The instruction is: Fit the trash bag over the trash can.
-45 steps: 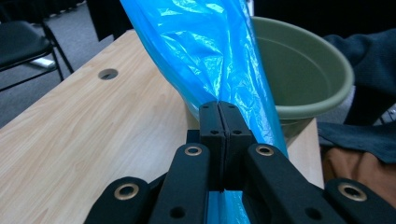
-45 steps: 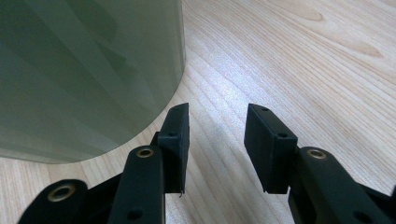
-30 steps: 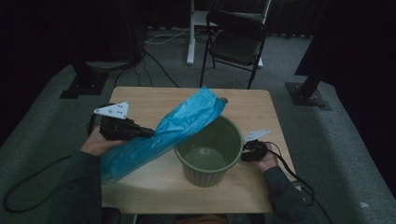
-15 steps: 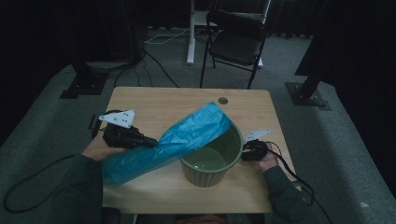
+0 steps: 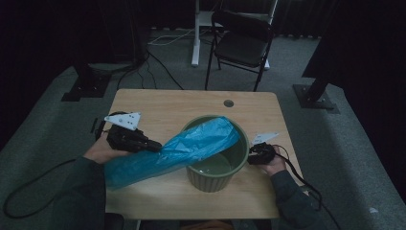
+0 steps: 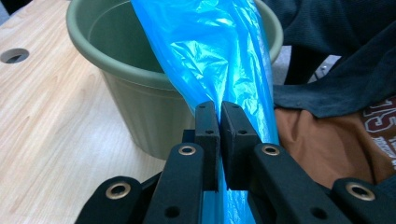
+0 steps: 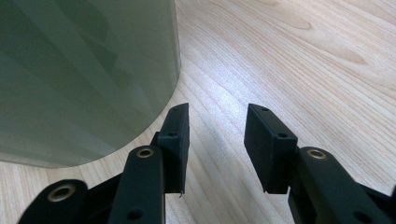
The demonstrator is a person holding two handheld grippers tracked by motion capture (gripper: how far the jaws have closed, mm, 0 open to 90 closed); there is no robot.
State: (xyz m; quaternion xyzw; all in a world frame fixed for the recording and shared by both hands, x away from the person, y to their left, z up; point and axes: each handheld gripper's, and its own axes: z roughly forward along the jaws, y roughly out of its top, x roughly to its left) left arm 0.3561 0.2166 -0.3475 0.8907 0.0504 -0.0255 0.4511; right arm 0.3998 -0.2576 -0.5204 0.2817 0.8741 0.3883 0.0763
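A: Where is the blue plastic bag (image 5: 177, 151)?

B: It lies slantwise ahead of the left tongs (image 5: 154, 146), its far end draped over the rim and into the mouth of the green bucket (image 5: 218, 175), its near end trailing back beside the person's left forearm

A: And the hold on it?

B: In the left gripper view the left tongs (image 6: 219, 122) are clamped on a gathered fold of the bag (image 6: 219, 51), jaws pressed nearly together with blue film between them; the bucket (image 6: 135, 102) stands just beyond the jaw tips

A: The other side?

B: The right tongs (image 5: 251, 158) sit low on the worktop (image 5: 158, 108), just beside the bucket's right wall. In the right gripper view the right tongs (image 7: 217, 126) stand apart with nothing between them, and the bucket wall (image 7: 84, 70) rises close by one jaw
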